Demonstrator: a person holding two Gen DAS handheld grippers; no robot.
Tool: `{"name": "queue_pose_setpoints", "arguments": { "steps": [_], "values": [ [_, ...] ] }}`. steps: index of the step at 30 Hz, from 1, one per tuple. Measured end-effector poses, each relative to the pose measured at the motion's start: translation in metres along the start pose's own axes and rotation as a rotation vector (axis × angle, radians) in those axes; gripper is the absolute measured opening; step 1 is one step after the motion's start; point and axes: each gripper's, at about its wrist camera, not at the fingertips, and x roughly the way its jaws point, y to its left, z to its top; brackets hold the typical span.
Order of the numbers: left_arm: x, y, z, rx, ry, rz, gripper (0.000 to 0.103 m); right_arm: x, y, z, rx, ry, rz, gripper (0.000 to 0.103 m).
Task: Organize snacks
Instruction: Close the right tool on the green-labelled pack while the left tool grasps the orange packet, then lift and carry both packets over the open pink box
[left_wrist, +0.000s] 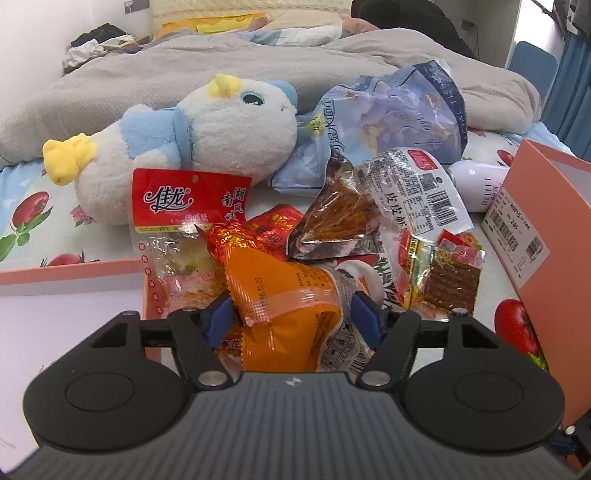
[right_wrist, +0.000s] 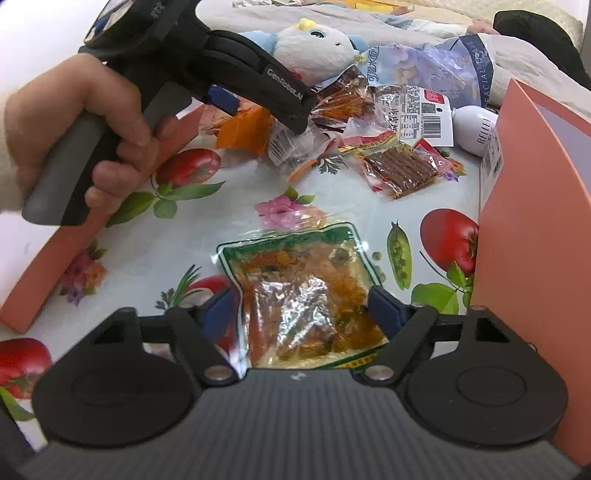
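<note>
A pile of snack packets lies on a fruit-print sheet (right_wrist: 332, 192). In the left wrist view my left gripper (left_wrist: 291, 317) is shut on an orange packet (left_wrist: 280, 291), its blue pads pressing both sides. Behind it are a red-topped packet (left_wrist: 184, 199), a dark packet of brown strips (left_wrist: 340, 218) and a clear packet with a barcode (left_wrist: 417, 192). In the right wrist view my right gripper (right_wrist: 303, 310) is shut on a flat green-edged packet (right_wrist: 303, 291) lying on the sheet, pads against its two side edges. A packet of brown sticks (right_wrist: 402, 170) lies farther back.
A pink box (right_wrist: 524, 184) stands at the right and a pink box edge (right_wrist: 48, 266) at the left. A white and blue plush toy (left_wrist: 207, 140), a blue tissue pack (left_wrist: 399, 114) and a white bottle (left_wrist: 476, 184) lie behind the snacks. A hand (right_wrist: 74, 129) grips the left gripper's handle.
</note>
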Motion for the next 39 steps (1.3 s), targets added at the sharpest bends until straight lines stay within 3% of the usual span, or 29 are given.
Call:
{"name": "queue_pose_setpoints", "arguments": {
  "steps": [4, 6, 7, 10, 15, 27, 34, 39],
  "values": [
    [-0.005, -0.003, -0.004, 0.004, 0.002, -0.023, 0.051, -0.003, 0.008, 0.001, -0.038, -0.003, 0.0, 0.055],
    [-0.01, -0.003, -0.004, -0.003, 0.002, -0.026, 0.049, -0.006, 0.013, 0.003, -0.062, -0.007, -0.011, 0.048],
    [-0.014, -0.003, -0.005, 0.004, -0.004, -0.021, 0.048, -0.008, 0.015, 0.003, -0.075, -0.021, -0.013, 0.037],
    [-0.023, 0.001, -0.012, -0.032, 0.004, -0.037, 0.046, -0.012, 0.022, 0.003, -0.106, -0.018, -0.04, 0.032],
    [-0.053, 0.007, -0.027, -0.056, 0.0, -0.023, 0.046, -0.02, 0.029, 0.002, -0.114, -0.017, -0.064, 0.028],
    [-0.141, 0.013, -0.041, -0.152, -0.044, -0.017, 0.046, -0.079, 0.032, 0.008, -0.031, -0.115, -0.124, 0.026],
    [-0.175, -0.005, -0.049, -0.146, -0.066, -0.008, 0.046, -0.105, 0.02, 0.006, 0.118, -0.165, -0.063, 0.026],
    [-0.185, -0.014, -0.056, -0.165, -0.06, 0.007, 0.046, -0.114, 0.017, 0.0, 0.143, -0.189, -0.047, 0.026]
  ]
}}
